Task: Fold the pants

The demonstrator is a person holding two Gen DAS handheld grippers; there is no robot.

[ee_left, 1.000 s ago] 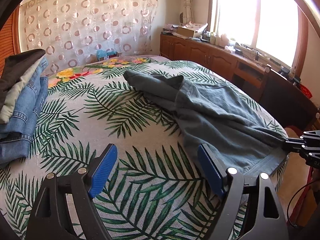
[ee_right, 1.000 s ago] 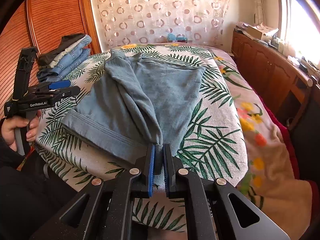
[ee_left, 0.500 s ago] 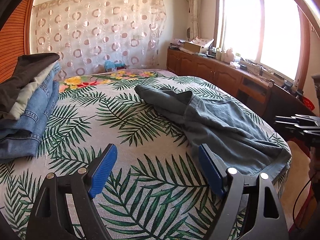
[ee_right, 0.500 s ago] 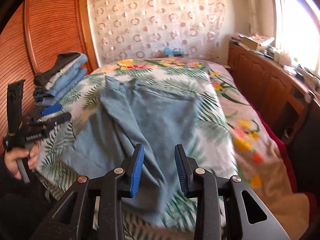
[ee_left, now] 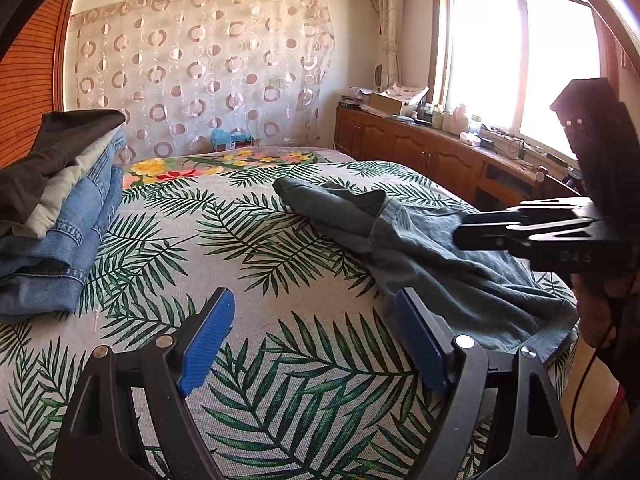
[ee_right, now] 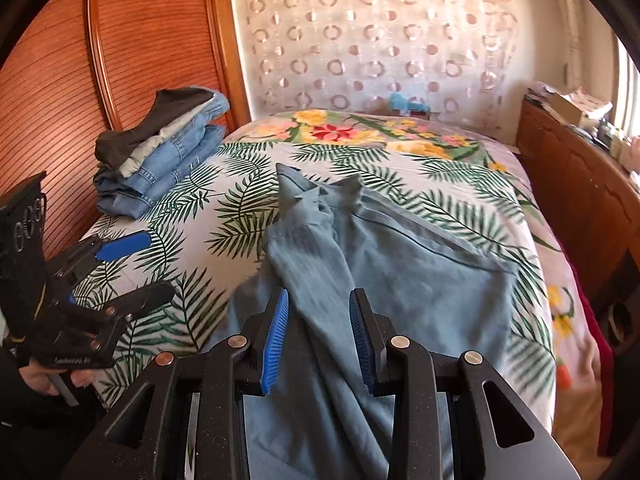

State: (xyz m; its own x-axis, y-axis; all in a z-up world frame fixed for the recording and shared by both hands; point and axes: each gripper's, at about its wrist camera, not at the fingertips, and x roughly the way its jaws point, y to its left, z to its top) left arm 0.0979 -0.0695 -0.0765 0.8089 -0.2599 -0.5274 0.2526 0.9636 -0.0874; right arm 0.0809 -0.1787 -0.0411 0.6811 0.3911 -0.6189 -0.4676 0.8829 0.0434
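Freed pants (ee_right: 400, 280), hem cut off

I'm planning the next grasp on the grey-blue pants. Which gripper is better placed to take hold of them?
Probably the right gripper: its open jaws straddle a raised fold of the grey-blue pants. The left gripper, also open, hangs over bare palm-leaf bedspread, beside the pants' edge.
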